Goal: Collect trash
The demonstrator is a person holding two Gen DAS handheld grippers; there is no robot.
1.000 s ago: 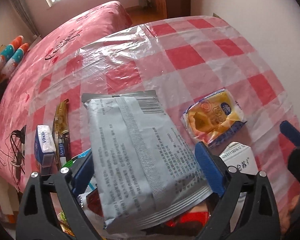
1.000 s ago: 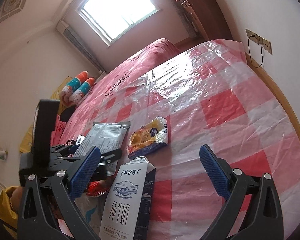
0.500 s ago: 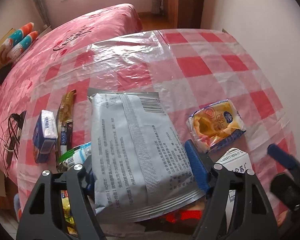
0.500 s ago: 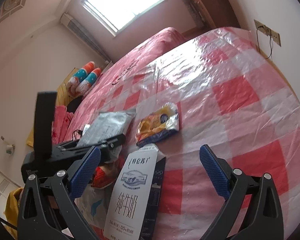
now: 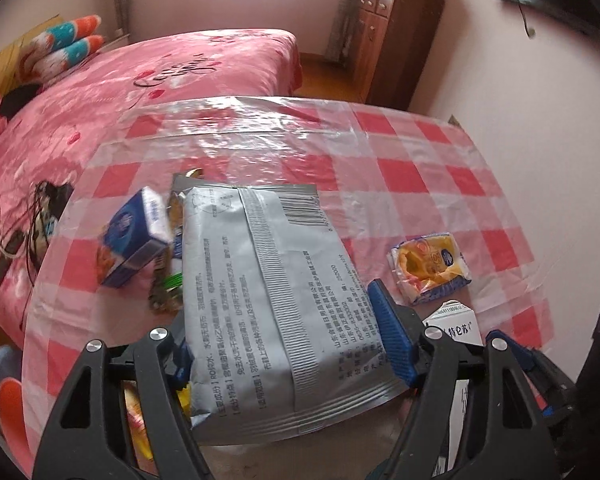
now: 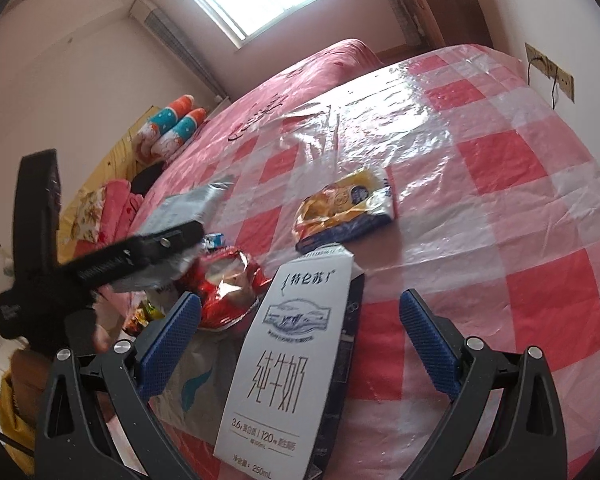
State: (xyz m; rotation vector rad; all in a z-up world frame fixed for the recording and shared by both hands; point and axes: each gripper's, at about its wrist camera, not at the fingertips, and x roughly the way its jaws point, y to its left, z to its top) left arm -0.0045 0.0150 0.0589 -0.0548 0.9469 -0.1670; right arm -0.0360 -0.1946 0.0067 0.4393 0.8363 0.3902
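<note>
Left wrist view, left to right: a pink bed (image 5: 100, 112) fills the upper left of the frame. On the checked bench (image 5: 420, 168) a blue carton (image 5: 134, 240) sits tilted at centre left, with a gold and green wrapper (image 5: 166, 284) just beside it, partly hidden. The left hand-held gripper (image 5: 284, 344) at lower centre pinches a large silver pouch (image 5: 268, 292), printed back facing the camera; its right blue pad presses the pouch edge, the left pad is hidden behind the pouch. A yellow and blue snack wrapper (image 5: 430, 268) lies at centre right, apart from the pouch. The top of a white milk carton (image 5: 454, 324) shows at lower right.

Right wrist view, left to right: the left hand-held gripper's black body crosses the left of the frame with the silver pouch (image 6: 192, 208) beyond it. A crumpled red foil wrapper (image 6: 228, 280) lies left of centre. The white milk carton (image 6: 288, 364) stands between the spread fingers of the right hand-held gripper (image 6: 298, 344), neither pad touching it. The yellow and blue snack wrapper (image 6: 344, 208) lies above it in the frame
</note>
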